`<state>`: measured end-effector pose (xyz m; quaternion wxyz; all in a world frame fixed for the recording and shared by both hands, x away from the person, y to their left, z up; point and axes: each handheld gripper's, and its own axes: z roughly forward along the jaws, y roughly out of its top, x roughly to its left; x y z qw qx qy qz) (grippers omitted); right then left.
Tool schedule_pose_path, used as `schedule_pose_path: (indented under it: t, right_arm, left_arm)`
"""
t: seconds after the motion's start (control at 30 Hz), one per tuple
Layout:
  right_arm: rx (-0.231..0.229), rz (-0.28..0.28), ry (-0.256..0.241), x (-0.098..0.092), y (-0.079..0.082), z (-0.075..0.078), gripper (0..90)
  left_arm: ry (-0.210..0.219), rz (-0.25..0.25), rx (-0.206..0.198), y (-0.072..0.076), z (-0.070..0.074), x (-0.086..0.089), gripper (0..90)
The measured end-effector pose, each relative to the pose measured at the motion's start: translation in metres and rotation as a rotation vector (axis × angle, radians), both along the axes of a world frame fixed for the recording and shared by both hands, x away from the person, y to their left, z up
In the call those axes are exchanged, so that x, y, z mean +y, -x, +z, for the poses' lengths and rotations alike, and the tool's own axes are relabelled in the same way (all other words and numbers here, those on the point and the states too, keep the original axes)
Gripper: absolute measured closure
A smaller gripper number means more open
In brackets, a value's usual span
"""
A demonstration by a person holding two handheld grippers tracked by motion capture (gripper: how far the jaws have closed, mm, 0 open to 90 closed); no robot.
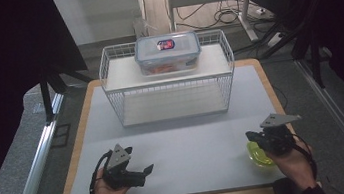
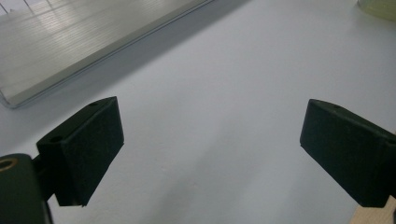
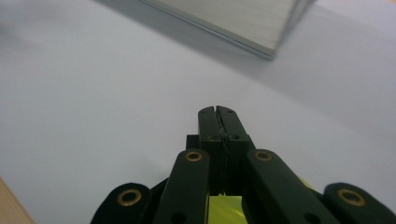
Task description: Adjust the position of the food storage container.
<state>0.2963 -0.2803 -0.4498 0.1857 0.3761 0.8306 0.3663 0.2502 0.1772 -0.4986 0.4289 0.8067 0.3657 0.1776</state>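
left hand-held gripper: jaws spread wide, empty, near side of wire basket | right hand-held gripper: jaws pressed together, over yellow-green bowl | counter

Small yellow-green bowl, translucent and glossy, like thin plastic. Upright on the pale grey table mat, at the near right corner, close to the mat's right edge and front edge. Well apart from the wire shelf at the back. Partly covered from above by the right gripper, so just the left and near parts of the rim and wall visible in the high view. Contents impossible to judge. In the left gripper view, seen as a pale green curved edge in the far top right corner. In the right gripper view, seen as a bright yellow-green patch directly under the gripper's linkage, behind the pressed-together jaws; actual contact with them impossible to tell.
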Motion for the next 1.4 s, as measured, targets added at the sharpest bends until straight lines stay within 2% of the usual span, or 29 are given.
schedule_pose_path:
  t: [0.1,0.37,0.77,1.0,1.2,1.4]
  right_arm:
    - [-0.010,-0.054,-0.003,-0.019,0.006,0.000,90.0]
    - [-0.016,-0.168,-0.007,-0.052,0.021,-0.002,90.0]
    - [-0.005,-0.281,-0.005,-0.082,0.035,-0.009,90.0]
    - [0.033,-0.281,0.012,-0.089,0.037,-0.015,90.0]
    - [0.061,-0.266,0.024,-0.086,0.037,-0.020,90.0]
    - [0.085,-0.250,0.014,-0.080,0.036,-0.022,90.0]
  left_arm:
    - [-0.007,-0.007,0.001,0.000,0.000,-0.001,6.3]
    - [-0.025,-0.008,-0.002,0.001,0.000,-0.003,6.3]
    - [-0.034,-0.007,0.002,0.000,-0.001,-0.004,6.4]
    - [-0.049,-0.010,0.004,0.000,-0.001,-0.005,6.4]
    - [-0.054,-0.012,0.008,0.000,-0.002,-0.006,6.4]
    - [-0.061,-0.016,0.014,0.000,-0.003,-0.008,6.4]
